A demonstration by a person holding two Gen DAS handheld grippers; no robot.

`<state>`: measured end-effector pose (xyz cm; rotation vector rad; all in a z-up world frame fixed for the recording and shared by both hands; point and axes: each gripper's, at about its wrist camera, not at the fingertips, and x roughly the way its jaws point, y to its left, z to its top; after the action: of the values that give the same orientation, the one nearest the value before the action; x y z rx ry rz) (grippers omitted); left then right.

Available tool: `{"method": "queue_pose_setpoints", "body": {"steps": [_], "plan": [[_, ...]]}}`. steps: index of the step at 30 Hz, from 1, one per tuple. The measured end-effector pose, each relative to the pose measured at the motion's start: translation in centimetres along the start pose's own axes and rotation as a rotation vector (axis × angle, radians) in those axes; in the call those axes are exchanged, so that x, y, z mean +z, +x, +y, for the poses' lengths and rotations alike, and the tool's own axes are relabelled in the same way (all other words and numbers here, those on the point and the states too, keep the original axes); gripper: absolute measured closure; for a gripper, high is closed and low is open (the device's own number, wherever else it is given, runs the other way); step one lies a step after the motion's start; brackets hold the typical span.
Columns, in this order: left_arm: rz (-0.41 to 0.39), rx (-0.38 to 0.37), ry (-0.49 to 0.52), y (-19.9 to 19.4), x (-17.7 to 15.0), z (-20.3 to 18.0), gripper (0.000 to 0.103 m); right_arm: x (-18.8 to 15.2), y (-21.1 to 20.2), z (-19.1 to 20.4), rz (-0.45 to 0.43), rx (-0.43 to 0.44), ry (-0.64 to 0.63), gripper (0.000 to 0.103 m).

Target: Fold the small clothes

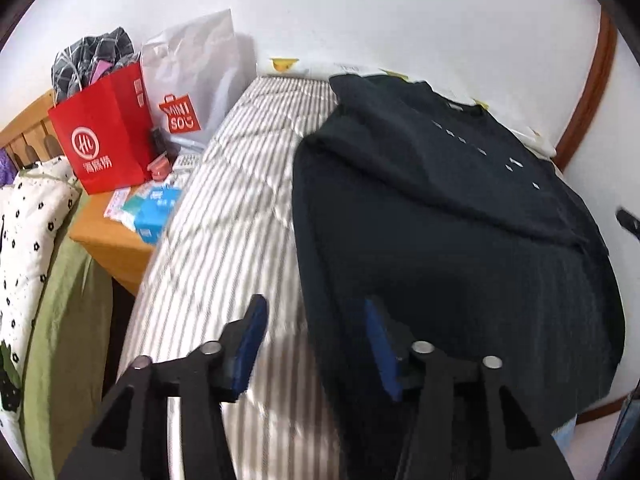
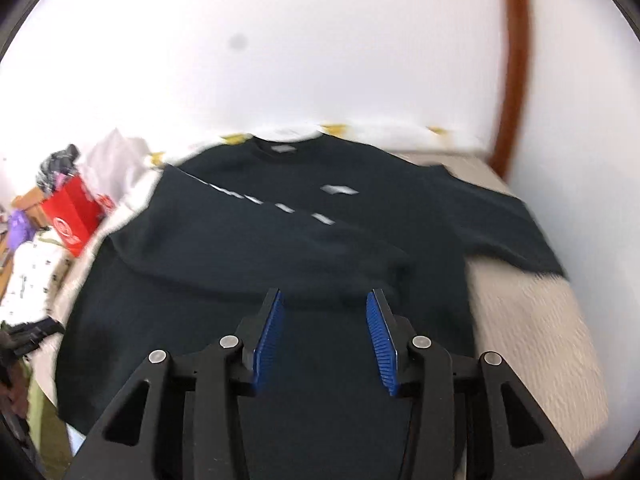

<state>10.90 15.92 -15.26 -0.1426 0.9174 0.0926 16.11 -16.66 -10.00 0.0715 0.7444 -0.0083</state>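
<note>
Dark navy cotton t-shirt (image 2: 256, 264) is lying on the striped quilted mattress (image 1: 224, 200), one side folded inward; my left gripper (image 1: 312, 344) and right gripper (image 2: 325, 338) are hovering half open, empty; further folds are remaining, I judge.

"MINISO" is printed on the white bag (image 1: 188, 80); the red bag (image 1: 104, 128) carries "HL".

The left hand-held gripper (image 1: 314, 320) points forward and steeply downward, its two black fingers spread apart with a clear gap and nothing gripped between the blue pads (image 1: 250, 344). The right hand-held gripper (image 2: 325, 312) is tilted down too, a little less steeply, with its jaws likewise parted and its ribbed blue pads (image 2: 382, 344) bare, clamping nothing.
</note>
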Motion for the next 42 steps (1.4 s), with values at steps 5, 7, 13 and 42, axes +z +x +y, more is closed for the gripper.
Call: {"method": "queue_pose_setpoints", "body": {"steps": [5,7,13,42], "plan": [[-0.005,0.029,0.009,1.8,3.0,1.0,0.048,6.0,6.1,6.8,0.021,0.136,-0.037,0.060],[-0.002,0.039,0.014,2.7,4.0,1.3,0.048,7.8,8.5,9.6,0.033,0.168,-0.063,0.060],[0.000,0.070,0.060,6.1,6.7,1.9,0.048,11.5,14.7,16.6,0.083,0.231,-0.146,0.059],[-0.004,-0.103,0.118,13.5,12.2,1.6,0.093,19.5,35.5,29.7,0.149,0.419,-0.277,0.096]]}}
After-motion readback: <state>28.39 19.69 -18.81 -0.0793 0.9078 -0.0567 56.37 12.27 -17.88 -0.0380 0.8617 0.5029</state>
